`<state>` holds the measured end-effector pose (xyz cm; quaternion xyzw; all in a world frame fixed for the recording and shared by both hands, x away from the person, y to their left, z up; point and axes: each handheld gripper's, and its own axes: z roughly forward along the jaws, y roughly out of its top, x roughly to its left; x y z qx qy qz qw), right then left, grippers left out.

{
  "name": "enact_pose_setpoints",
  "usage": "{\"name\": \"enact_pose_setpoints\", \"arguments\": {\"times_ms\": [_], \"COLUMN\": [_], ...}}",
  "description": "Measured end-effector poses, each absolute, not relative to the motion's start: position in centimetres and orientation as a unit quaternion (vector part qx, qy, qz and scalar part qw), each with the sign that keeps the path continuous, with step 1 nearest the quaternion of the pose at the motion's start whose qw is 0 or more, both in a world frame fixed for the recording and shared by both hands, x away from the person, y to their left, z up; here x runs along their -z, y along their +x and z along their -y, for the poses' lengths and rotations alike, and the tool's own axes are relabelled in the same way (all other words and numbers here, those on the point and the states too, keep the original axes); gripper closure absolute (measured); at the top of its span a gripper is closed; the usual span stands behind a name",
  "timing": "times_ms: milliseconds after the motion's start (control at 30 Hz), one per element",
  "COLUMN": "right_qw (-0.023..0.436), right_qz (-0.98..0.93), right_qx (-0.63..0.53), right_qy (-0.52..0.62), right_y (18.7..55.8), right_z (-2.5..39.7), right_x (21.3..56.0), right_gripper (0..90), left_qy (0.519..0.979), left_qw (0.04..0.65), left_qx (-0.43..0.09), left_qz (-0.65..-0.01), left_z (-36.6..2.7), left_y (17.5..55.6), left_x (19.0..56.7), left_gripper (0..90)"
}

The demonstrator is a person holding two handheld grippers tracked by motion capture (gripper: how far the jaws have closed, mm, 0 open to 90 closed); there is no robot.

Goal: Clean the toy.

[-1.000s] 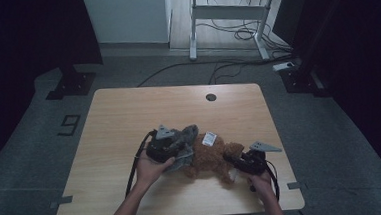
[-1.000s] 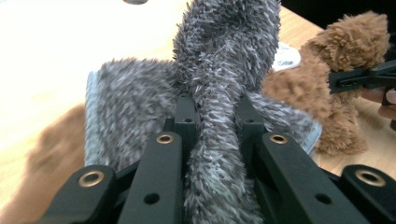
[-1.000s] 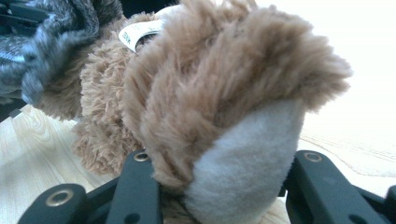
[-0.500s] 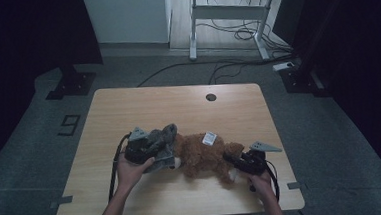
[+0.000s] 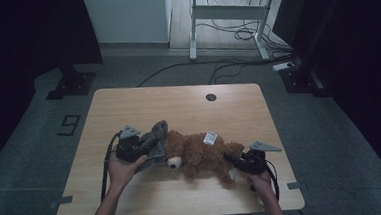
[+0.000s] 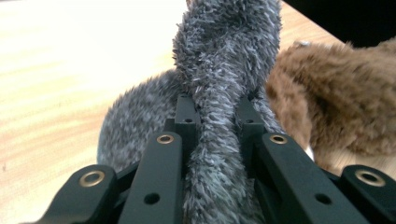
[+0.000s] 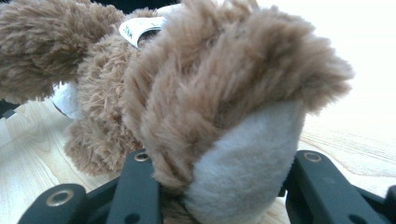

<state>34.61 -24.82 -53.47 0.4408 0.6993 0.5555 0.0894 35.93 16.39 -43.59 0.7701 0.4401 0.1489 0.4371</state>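
far half of table (image 5: 178, 100) open | teddy bear (image 5: 201, 152) blocks front middle | front edge free

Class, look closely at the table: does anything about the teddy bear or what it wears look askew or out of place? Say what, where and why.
Yes. The grey furry garment is bunched at the brown teddy bear's head end, not on its body, with a twisted fold pinched in the left hand-held gripper. The bear lies on its side, one foot between the right hand-held gripper's jaws.
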Motion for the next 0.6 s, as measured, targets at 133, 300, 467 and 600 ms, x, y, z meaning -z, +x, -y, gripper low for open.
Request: {"name": "enact_pose_setpoints", "arguments": {"times_ms": [133,300,467,600], "right_qw": [0.090,0.090,0.089,0.083], "right_qz": [-0.699,-0.699,-0.699,-0.698], "right_qx": [-0.555,-0.555,-0.556,-0.562], "right_qy": [0.442,0.442,0.440,0.436], "right_y": [34.6,34.6,34.6,34.6], "right_z": [24.9,24.9,25.0,24.9], "right_x": [53.5,53.5,53.5,53.4], "right_gripper": [60.5,60.5,60.5,59.6], "left_qy": [0.776,0.791,0.802,0.787], "left_qw": [0.441,0.424,0.397,0.420], "left_qx": [-0.160,-0.171,-0.151,-0.121], "left_qz": [-0.421,-0.408,-0.420,-0.435], "left_z": [-14.5,-10.8,-9.7,-10.9], "left_y": [36.8,39.0,40.2,39.9], "left_x": [41.8,40.6,42.8,45.3], "left_gripper": [76.4,76.4,76.4,76.5]}}
